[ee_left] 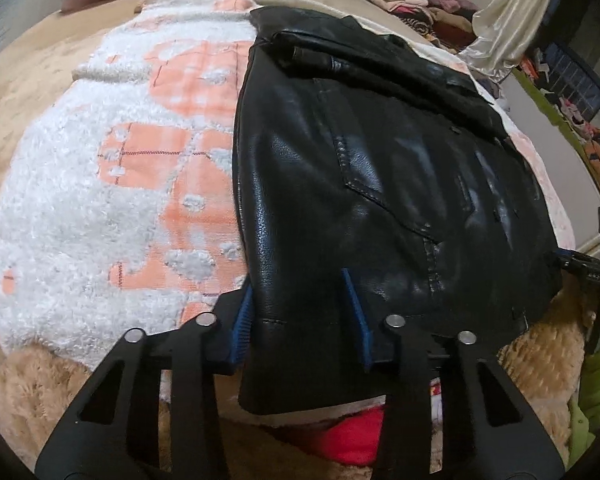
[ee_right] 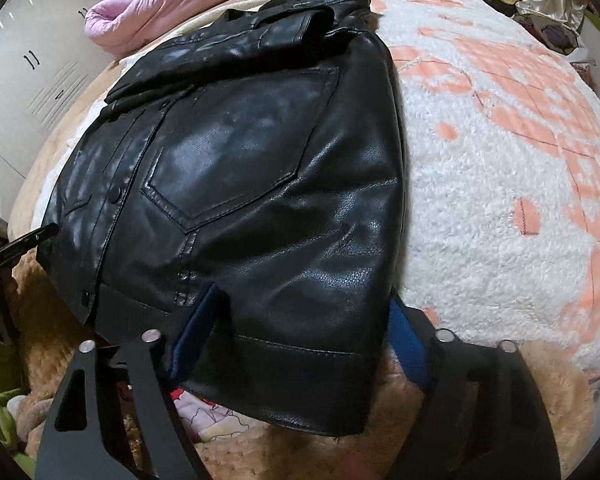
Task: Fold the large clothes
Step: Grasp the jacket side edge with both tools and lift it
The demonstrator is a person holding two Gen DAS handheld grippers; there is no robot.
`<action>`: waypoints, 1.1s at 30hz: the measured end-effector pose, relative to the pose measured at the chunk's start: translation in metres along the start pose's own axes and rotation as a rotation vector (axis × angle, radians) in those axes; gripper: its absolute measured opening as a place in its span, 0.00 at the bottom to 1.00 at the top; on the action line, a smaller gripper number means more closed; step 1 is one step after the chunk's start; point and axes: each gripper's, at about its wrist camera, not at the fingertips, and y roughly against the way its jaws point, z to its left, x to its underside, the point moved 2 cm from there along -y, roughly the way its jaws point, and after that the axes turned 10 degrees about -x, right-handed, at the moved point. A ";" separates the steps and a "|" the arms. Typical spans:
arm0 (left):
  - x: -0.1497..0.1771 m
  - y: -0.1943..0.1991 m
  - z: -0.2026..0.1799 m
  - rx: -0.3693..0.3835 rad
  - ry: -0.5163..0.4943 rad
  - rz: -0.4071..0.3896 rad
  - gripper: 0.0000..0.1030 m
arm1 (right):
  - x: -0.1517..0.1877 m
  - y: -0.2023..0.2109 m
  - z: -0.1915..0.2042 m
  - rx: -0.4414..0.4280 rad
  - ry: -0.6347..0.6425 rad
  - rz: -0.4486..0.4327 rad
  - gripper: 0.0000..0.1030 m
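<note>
Tools [ee_left: 300,316] w/ jacket [ee_left: 380,160] hem between.

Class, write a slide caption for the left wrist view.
Left tongs straddle the black leather jacket's hem on a white-and-orange blanket.

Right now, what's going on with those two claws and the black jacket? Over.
Left gripper and right gripper each straddle the near hem of the black leather jacket. Jacket lies on the white and orange fleece blanket. Nothing blocking.

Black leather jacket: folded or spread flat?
Partly folded: the black leather jacket lies on the white-and-orange blanket, sides turned in, a sleeve cuff laid across the top.
</note>
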 end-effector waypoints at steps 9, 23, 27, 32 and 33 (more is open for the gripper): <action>0.003 0.022 0.012 0.099 0.066 -0.020 0.05 | 0.013 0.024 -0.002 -0.045 0.029 -0.062 0.17; -0.037 0.074 0.011 0.215 0.083 -0.133 0.04 | -0.037 0.114 0.001 -0.353 0.005 -0.364 0.10; -0.073 0.086 0.004 0.228 0.082 -0.195 0.04 | -0.066 0.128 -0.002 -0.364 -0.009 -0.453 0.10; -0.113 0.092 -0.002 0.226 0.099 -0.254 0.05 | -0.103 0.133 -0.009 -0.369 -0.063 -0.536 0.10; -0.121 0.092 -0.003 0.223 0.098 -0.265 0.05 | -0.110 0.132 -0.011 -0.367 -0.073 -0.543 0.10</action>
